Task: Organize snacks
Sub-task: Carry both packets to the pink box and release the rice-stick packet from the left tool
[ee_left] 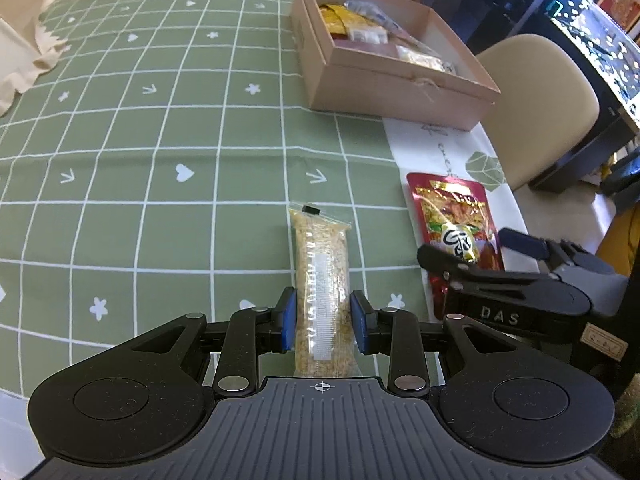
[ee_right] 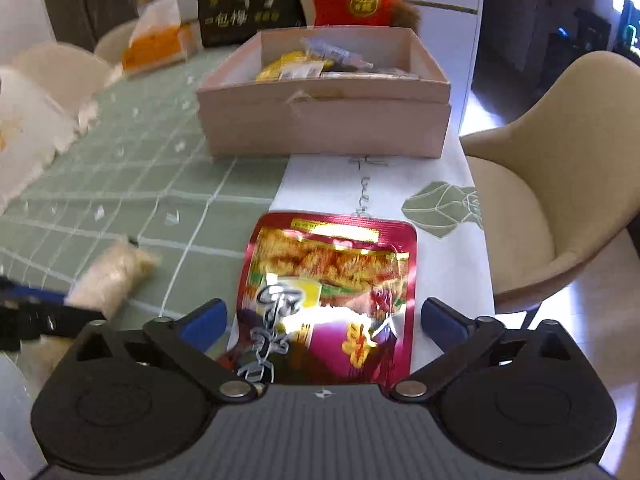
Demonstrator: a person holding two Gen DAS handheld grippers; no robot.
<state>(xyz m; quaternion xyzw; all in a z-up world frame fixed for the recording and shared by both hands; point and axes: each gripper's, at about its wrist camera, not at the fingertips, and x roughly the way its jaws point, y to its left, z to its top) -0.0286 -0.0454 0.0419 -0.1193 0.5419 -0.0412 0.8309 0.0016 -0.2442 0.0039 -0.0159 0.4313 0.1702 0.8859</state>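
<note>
Nearest my left camera is the left gripper (ee_left: 323,326), its blue pads pressed against both sides of a long clear packet of pale grains (ee_left: 322,280). The packet lies lengthwise on the green checked tablecloth (ee_left: 160,140), its sealed far end pointing toward the middle of the table.

My right gripper (ee_right: 324,322) stands wide, the blue pads well apart on either side of the red foil snack pouch (ee_right: 332,296), neither pad touching it. I see the pouch lying flat on the white printed strip (ee_right: 360,184) that runs along the table's right edge, close to the near edge. From the left view the right gripper's black fingers (ee_left: 448,258) overlap the lower part of that same pouch.

Further along the right edge sits the open pink cardboard box (ee_right: 324,128), already holding several wrapped snacks, yellow and clear packets among them. Behind it, at the far side of the table, I can make out a red plush toy (ee_right: 352,4), a black printed box (ee_right: 248,4) and an orange pack (ee_right: 156,46). A beige chair (ee_right: 560,184) stands just off the right edge.
</note>
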